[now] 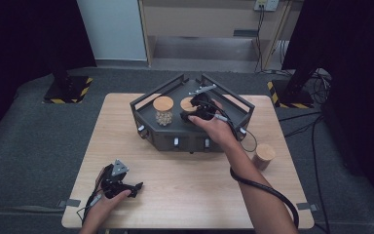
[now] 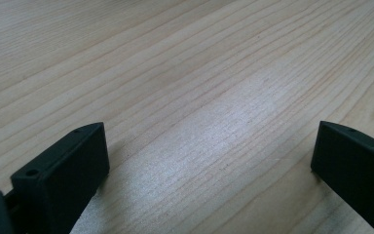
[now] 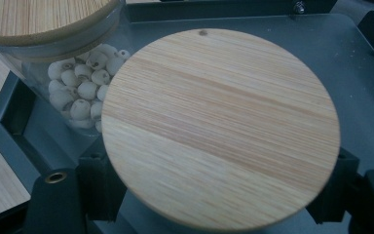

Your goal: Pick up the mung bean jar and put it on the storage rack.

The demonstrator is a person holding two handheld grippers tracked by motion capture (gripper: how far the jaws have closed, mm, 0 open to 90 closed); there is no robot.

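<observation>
Right tongs [image 1: 191,116] clamp the second jar [image 3: 220,127] on the rack [image 1: 145,103], beside the bean jar [image 1: 163,110]; third jar [image 1: 264,156] waits on the counter [image 1: 185,185]. Left tongs [image 1: 135,188] rest open.

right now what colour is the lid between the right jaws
Light tan bamboo lid with straight grain stripes, best in the right gripper view.

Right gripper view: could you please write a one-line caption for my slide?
Right gripper shut on a bamboo-lidded jar in the dark tray, beside a jar of pale beads.

The round bamboo lid [image 3: 221,129] hides its jar's body and contents. The neighbouring bead-filled glass jar [image 3: 80,85] is cut off at the frame's top edge. The right tool [image 1: 193,113] partly covers that lid from above.
</observation>
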